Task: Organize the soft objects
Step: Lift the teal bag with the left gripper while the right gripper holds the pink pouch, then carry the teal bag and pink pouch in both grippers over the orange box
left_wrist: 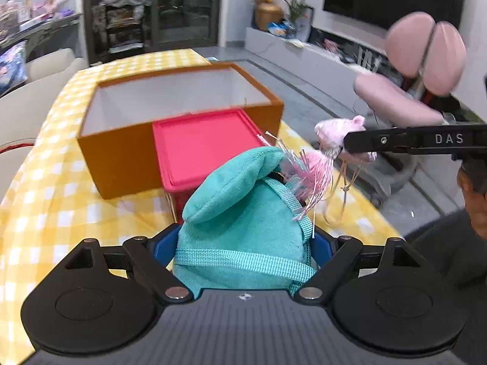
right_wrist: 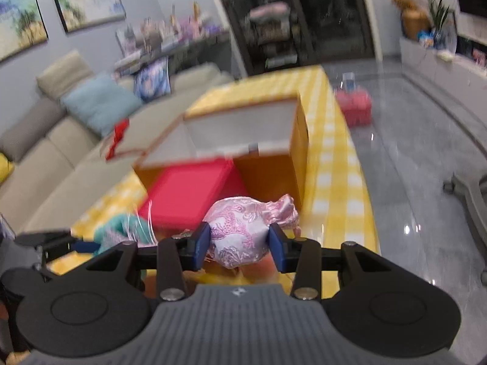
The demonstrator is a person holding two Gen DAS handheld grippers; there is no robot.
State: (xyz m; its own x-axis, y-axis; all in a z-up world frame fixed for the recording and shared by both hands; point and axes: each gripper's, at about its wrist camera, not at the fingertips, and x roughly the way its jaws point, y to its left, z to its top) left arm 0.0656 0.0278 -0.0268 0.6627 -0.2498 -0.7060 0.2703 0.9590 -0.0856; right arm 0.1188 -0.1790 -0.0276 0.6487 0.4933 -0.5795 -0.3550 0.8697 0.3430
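Observation:
My left gripper (left_wrist: 243,243) is shut on a teal plush pouch (left_wrist: 243,213) with a webbing strap, lifted above the table; a pink tassel (left_wrist: 310,170) hangs against it. My right gripper (right_wrist: 240,246) is shut on a pink brocade sachet (right_wrist: 243,231), whose cords dangle below; it also shows at the right of the left wrist view as the sachet (left_wrist: 338,130). Ahead stands an orange box (left_wrist: 179,127) with an open top and pale inside. A red lidded box (left_wrist: 204,149) sits against its front.
Both boxes rest on a table with a yellow checked cloth (left_wrist: 54,200). A beige sofa (right_wrist: 54,140) lies beyond the table's left side. A pink chair (left_wrist: 423,70) and grey floor are to the right. A person's hand (left_wrist: 471,188) shows at the right edge.

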